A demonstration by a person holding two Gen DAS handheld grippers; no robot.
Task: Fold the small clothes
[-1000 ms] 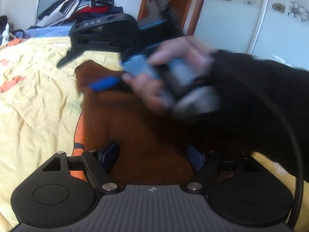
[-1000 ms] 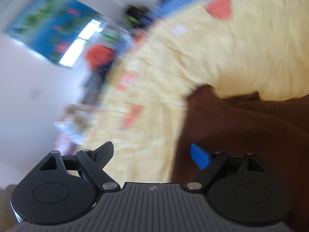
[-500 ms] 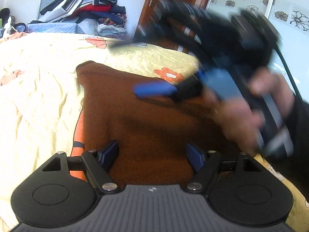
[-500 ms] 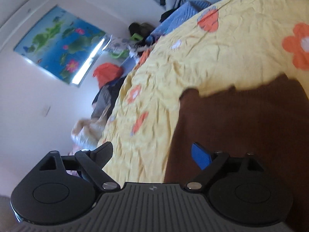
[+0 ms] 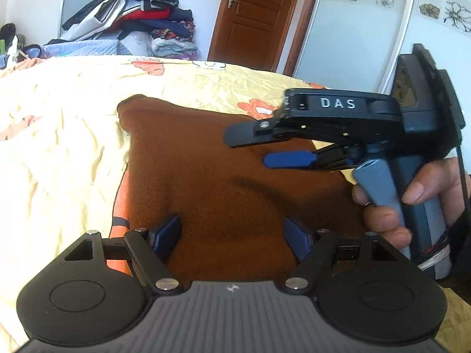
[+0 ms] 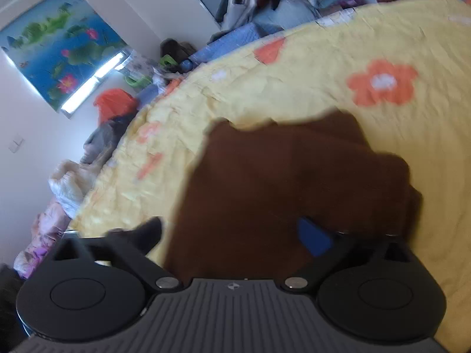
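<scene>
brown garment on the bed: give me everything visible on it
The brown garment looks like a soft knit, plain dark brown, lying mostly flat on the yellow floral bedsheet with shallow creases and a rounded far corner. An orange piece with a dark stripe shows along one edge. The open left claw straddles its near edge; the open right claw hovers above it.
</scene>
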